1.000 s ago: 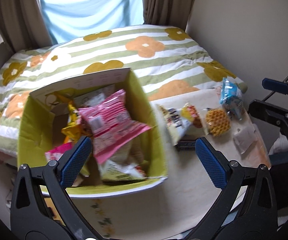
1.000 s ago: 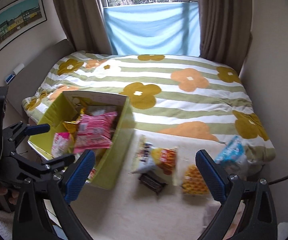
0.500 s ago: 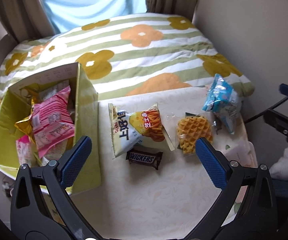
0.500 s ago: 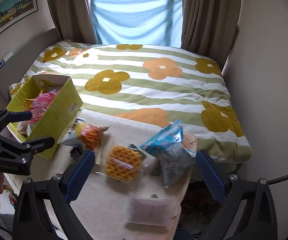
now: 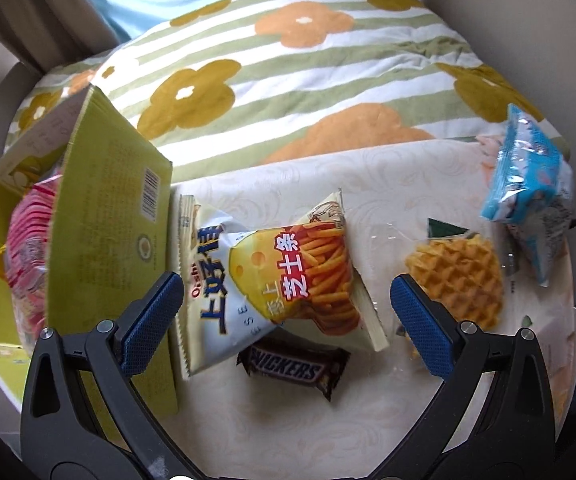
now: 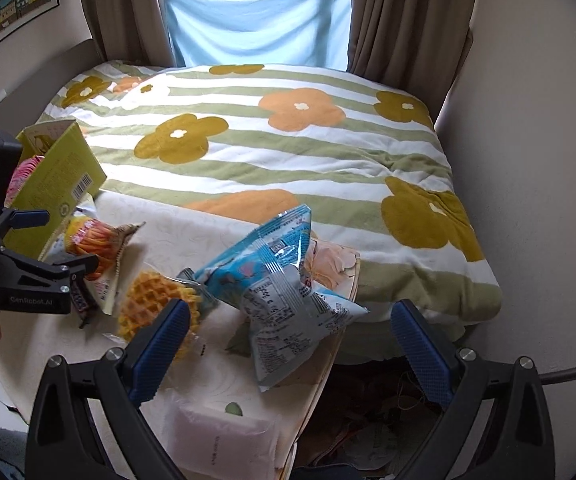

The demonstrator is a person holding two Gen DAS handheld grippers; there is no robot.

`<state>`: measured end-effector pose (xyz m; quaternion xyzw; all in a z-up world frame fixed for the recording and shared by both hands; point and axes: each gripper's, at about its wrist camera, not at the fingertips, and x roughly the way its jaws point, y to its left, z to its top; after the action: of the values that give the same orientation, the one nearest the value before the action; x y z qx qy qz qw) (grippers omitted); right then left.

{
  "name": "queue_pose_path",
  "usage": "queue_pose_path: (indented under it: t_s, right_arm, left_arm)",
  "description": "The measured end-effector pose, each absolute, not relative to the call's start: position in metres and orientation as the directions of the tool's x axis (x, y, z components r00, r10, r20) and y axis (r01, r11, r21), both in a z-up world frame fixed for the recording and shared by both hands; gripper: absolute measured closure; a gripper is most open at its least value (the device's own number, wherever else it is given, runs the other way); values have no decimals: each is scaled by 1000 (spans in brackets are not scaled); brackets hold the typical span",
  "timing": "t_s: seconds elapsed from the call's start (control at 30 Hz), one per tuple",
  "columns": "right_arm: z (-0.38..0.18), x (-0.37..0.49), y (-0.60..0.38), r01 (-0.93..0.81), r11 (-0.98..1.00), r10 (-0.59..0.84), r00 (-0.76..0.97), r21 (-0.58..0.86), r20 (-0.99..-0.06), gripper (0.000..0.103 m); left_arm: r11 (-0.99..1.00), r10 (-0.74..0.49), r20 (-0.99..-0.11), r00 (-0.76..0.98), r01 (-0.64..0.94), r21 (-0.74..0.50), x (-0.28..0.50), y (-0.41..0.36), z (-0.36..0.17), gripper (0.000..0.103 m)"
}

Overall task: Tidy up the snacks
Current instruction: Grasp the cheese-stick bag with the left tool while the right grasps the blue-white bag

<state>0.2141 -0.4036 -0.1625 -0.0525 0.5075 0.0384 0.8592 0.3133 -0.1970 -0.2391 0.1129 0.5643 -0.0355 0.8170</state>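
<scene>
A yellow-green snack box (image 5: 99, 216) stands at the table's left and holds a pink bag (image 5: 23, 248). A cheese-stick chip bag (image 5: 275, 276) lies beside it, partly over a Snickers bar (image 5: 294, 368). A wrapped waffle (image 5: 458, 276) and a blue packet (image 5: 528, 188) lie to the right. My left gripper (image 5: 285, 322) is open and empty, low over the chip bag. My right gripper (image 6: 288, 344) is open and empty over the blue packet (image 6: 283, 280), with the waffle (image 6: 155, 304) to its left. The left gripper (image 6: 27, 272) shows in the right wrist view.
The small table (image 5: 288, 432) has a cream patterned cloth and stands against a bed with a flowered striped quilt (image 6: 288, 140). A pale wrapped packet (image 6: 223, 440) lies at the table's near right edge. A wall closes the right side (image 6: 536, 160).
My left gripper swung right from above the box to the chip bag and came lower. My right gripper swung right from the box side to the blue packet at the table's right end.
</scene>
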Motion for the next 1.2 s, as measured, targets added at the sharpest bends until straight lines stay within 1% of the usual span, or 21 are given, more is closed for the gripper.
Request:
queue_pose_path:
  t_s: [0.13,0.2,0.4,0.67,0.8,0.87,0.93,1.2]
  right_arm:
    - [-181,225,-406,-119,992,21,453,-38,-891,3]
    - [-189,230,-404,-129,991,25,442,-36,-897,3]
    - [-208,247,-402,-178,983,40,418,-39,-908,3]
    - [-220,260,-395,-266,959,22,404,-95,-914,3]
    - [-226,265,-393,-278,956,24,389,-93,-921,3]
    - [-230,268,-393,-283,954,21,381,-95,-924,3]
    - [-232,269,-392,-288,953,21,377,-96,-926,3]
    - [-242,271,-388,-294,952,24,347,-84,-938,3]
  left_arm:
    - [974,81,-946,314,178,143,326,-192,-260,0]
    - [971,103,-943,315,175,165,330,-192,-266,0]
    - [961,109,-936,335,206,185,339,-196,-267,0]
    - [966,83,-947,309,207,152,345,-190,-273,0]
    - [969,70,-952,297,207,136,351,-189,-278,0]
    - [960,106,-952,287,218,173,351,-192,-285,0]
    - [946,154,-946,286,232,225,350,-194,-293,4]
    - [957,123,-942,312,213,196,347,-182,-280,20]
